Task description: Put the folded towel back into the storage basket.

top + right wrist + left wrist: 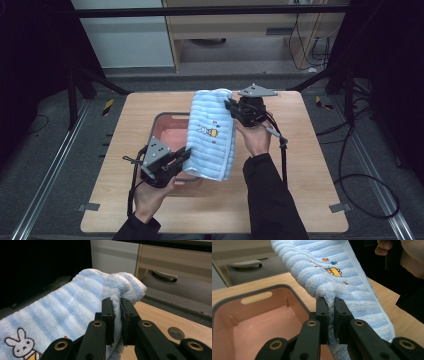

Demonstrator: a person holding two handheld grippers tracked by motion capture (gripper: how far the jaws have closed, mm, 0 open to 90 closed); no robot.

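Note:
A blue-and-white striped towel (212, 132) with small cartoon pictures hangs stretched in the air above the table. My left gripper (183, 156) is shut on its near lower corner, and the cloth (342, 280) bunches between the jaws. My right gripper (231, 107) is shut on the far upper corner, where the towel (75, 305) folds over the jaws. A pink bin (167, 131) with a grey rim sits on the table under and left of the towel, and its inside (262, 322) looks empty.
The wooden table (310, 165) has bare room right of and in front of the bin. A round hole (176, 333) marks the tabletop. Black frame poles and cables stand around the table, and a cabinet (240, 25) stands behind it.

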